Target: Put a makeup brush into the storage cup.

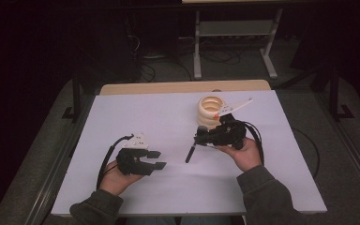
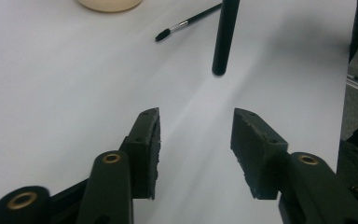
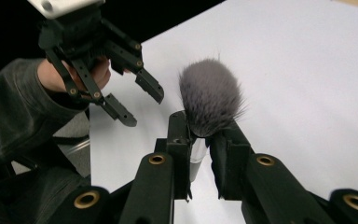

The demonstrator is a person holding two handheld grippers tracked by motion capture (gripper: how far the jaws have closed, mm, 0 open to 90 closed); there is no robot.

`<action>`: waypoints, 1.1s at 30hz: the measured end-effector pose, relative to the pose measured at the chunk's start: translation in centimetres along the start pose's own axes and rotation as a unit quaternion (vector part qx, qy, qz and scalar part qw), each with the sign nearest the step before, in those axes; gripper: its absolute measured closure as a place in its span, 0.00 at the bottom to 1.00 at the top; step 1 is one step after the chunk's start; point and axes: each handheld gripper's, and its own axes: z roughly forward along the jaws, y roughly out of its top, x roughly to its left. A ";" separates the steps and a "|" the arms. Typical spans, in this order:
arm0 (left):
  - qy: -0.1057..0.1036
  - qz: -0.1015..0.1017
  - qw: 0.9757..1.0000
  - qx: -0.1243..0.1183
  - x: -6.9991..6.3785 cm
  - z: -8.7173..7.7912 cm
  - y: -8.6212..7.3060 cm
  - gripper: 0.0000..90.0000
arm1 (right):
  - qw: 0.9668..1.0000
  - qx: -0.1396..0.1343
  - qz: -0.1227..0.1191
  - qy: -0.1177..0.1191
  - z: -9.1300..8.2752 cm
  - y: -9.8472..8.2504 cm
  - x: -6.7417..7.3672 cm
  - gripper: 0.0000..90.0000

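My right gripper [image 1: 198,138] is shut on a big makeup brush [image 1: 190,153] just below its head. In the right gripper view the fluffy grey bristles [image 3: 209,93] stand up above the jaws of the right gripper [image 3: 203,122]. The brush's black handle [image 2: 225,37] hangs down at a slant, its end just above the white table sheet [image 1: 168,117]. My left gripper [image 1: 161,159] is to the left of it, low over the sheet. The left gripper [image 2: 196,114] is open, with bare sheet between its pads. The left gripper [image 3: 144,111] also appears across from the brush head.
A cream ribbed ring-shaped holder [image 1: 210,110] stands on the sheet right behind the right gripper. A thin small brush [image 2: 186,22] lies flat on the sheet near the holder's base [image 2: 109,3]. Dark floor, cables and a metal frame [image 1: 234,42] lie beyond the table.
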 end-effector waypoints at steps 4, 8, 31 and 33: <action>0.005 -0.004 1.000 -0.001 0.2 -0.2 -0.5 0.54 | 1.000 0.000 0.003 -0.011 -0.9 0.7 -0.4 0.86; 0.009 -0.007 1.000 -0.005 0.4 -0.3 -1.1 0.52 | 1.000 -0.002 0.002 -0.016 -1.4 1.1 -0.5 0.86; 0.028 -0.016 0.999 -0.015 1.0 -1.3 -2.3 0.42 | 0.999 -0.004 0.008 -0.045 -3.1 3.1 -2.4 0.86; 0.029 -0.021 0.999 -0.016 1.0 -1.4 -2.4 0.42 | 0.999 -0.006 0.010 -0.046 -3.3 3.3 -2.5 0.86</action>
